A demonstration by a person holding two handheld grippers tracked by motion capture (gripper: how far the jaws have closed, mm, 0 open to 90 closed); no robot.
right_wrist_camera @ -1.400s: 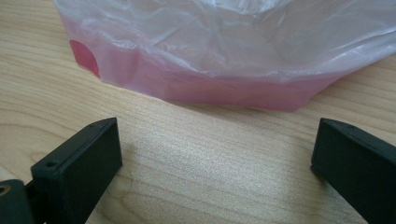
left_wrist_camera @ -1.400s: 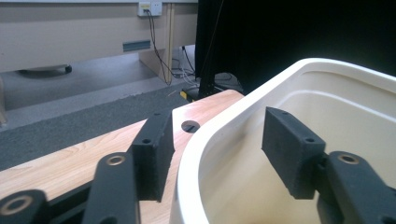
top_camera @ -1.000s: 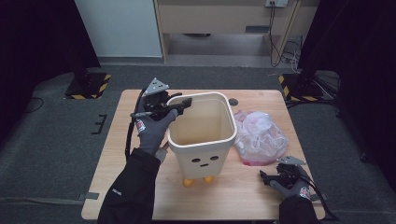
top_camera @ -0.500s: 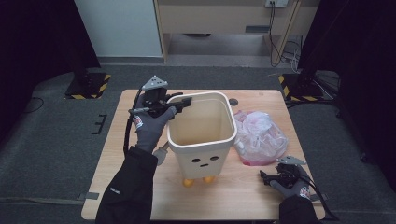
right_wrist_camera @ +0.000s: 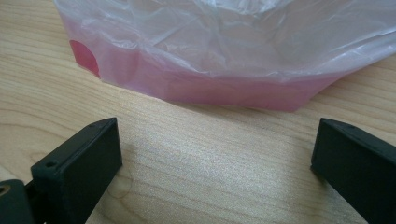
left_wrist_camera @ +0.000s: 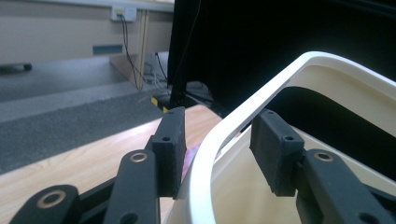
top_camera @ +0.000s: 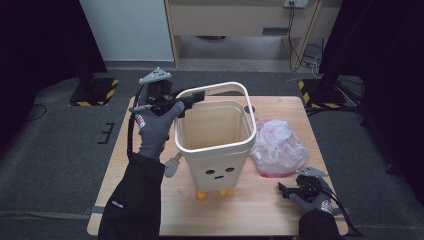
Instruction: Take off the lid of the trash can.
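A cream bin [top_camera: 220, 165] with a face drawn on its front stands mid-table. Its white ring [top_camera: 220, 86] is tilted up at the back, above the bin's rim. My left gripper [top_camera: 197, 96] is shut on that ring at its back left corner. In the left gripper view, the ring [left_wrist_camera: 327, 63] runs between the two pads of the left gripper [left_wrist_camera: 215, 135]. My right gripper [top_camera: 284, 190] rests open on the table's front right. It faces a crumpled clear plastic bag [top_camera: 277, 145] with a pink bottom [right_wrist_camera: 210, 60]; the bare wood between the jaws of the right gripper [right_wrist_camera: 210, 140] holds nothing.
The wooden table [top_camera: 150, 200] has free room left of the bin and along its front edge. The bag lies against the bin's right side. Stands with yellow-black striped bases [top_camera: 92, 92] sit on the floor behind the table, left and right.
My left gripper has risen with the white ring in it, so the ring's back now stands higher above the bin. The right gripper has kept still.
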